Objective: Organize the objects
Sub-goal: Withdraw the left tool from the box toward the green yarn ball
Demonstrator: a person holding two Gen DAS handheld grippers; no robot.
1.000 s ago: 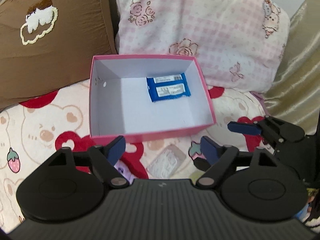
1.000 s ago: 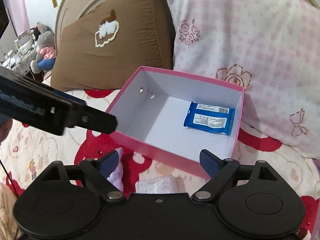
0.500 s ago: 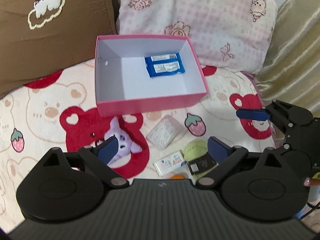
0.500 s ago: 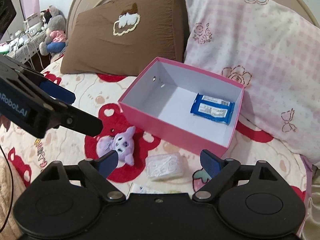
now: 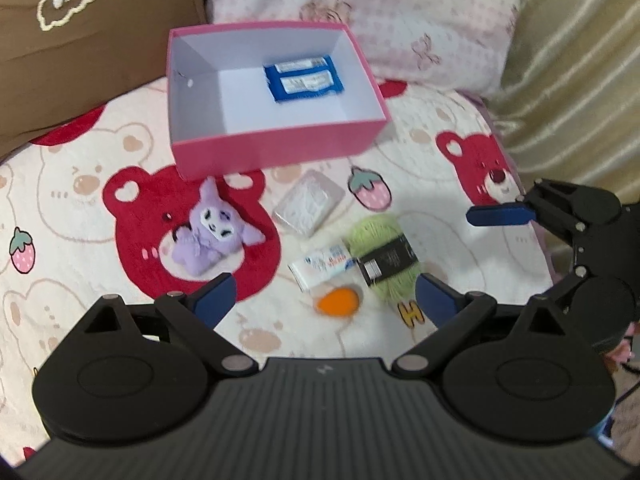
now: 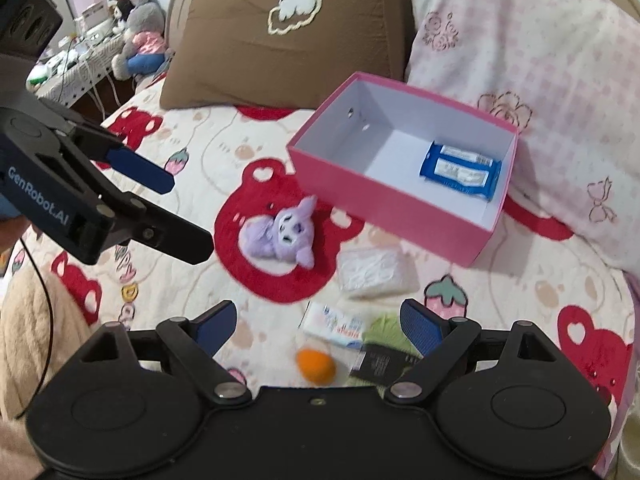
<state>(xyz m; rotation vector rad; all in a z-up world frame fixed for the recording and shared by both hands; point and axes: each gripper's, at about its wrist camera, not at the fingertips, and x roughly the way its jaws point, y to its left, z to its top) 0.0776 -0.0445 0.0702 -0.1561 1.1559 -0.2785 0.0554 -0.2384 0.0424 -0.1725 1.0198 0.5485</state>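
The open pink cardboard box (image 5: 276, 148) with a white interior is sitting on the bed (image 5: 60, 184), which is covered by a cream sheet printed with red bears and strawberries. Its far side is lying close to a pink checked pillow (image 5: 400, 12). A blue rectangular wipes packet (image 5: 303, 78) with white labels is lying flat inside the box, toward the far right corner.

In front of the box, five loose items are resting on the sheet:
- A purple plush toy (image 5: 212, 232) with a white face is lying on a red bear print, just beside the box's near wall.
- A clear plastic pouch (image 5: 308, 208) of white material is lying to its right.
- A small white carton (image 5: 322, 266) with blue and red print is lying nearer the cameras.
- A light green yarn skein (image 5: 384, 256) with a black paper band is touching the carton's right end.
- An orange egg-shaped sponge (image 5: 337, 302) is lying just below the carton.

The left claw (image 5: 324, 300) is hovering above these items, released, with its blue-padded fingers spread wide and nothing between them. The right claw (image 6: 318, 324) is likewise hanging released above the carton, sponge and skein, gripping nothing.

A brown pillow (image 6: 280, 40) with an embroidered white cloud motif is leaning at the head of the bed, left of the pink pillow.
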